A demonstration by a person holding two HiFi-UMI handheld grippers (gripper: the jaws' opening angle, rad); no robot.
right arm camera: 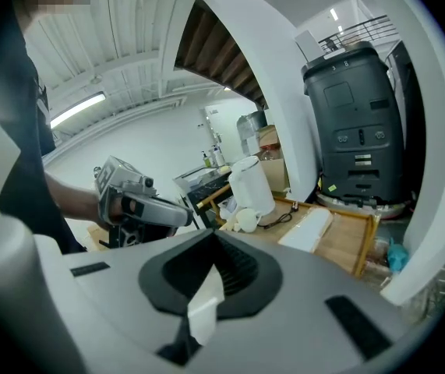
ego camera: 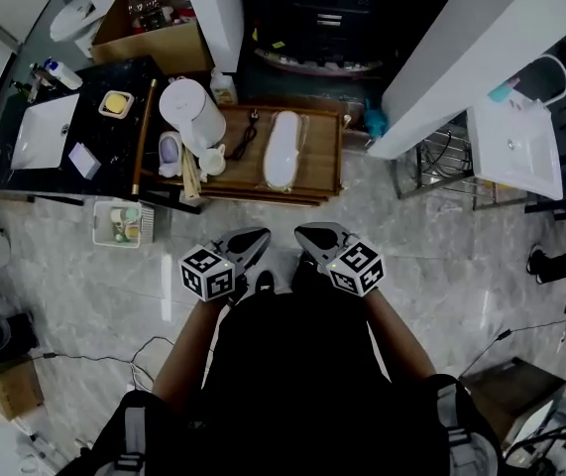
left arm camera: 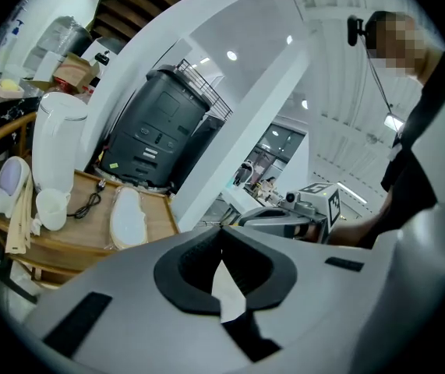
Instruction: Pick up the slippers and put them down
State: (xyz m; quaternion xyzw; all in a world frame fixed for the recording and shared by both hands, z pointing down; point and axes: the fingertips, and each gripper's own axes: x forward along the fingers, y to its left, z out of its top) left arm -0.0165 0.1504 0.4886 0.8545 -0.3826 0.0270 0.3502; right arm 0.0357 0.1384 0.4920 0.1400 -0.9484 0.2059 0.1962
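slipper [ego camera: 283,150] on wooden tray [ego camera: 319,157]; left gripper [ego camera: 256,236], right gripper [ego camera: 308,232] fingers closed, empty.

white jug [ego camera: 191,115] — upright on wooden tray [ego camera: 322,159] | black cable [ego camera: 244,137] beside it | sink [ego camera: 45,132] in black counter [ego camera: 129,137]

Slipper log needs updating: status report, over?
Left hand-held gripper shut, empty; right hand-held gripper same. Slipper on wooden tray, ungrasped. Kettle, cable left of it.

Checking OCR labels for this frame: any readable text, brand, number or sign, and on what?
No legible text in any view.
Print on black machine and its yellow sticker: too small to read.
Cubes on left gripper and right gripper: square marker patterns, no words.
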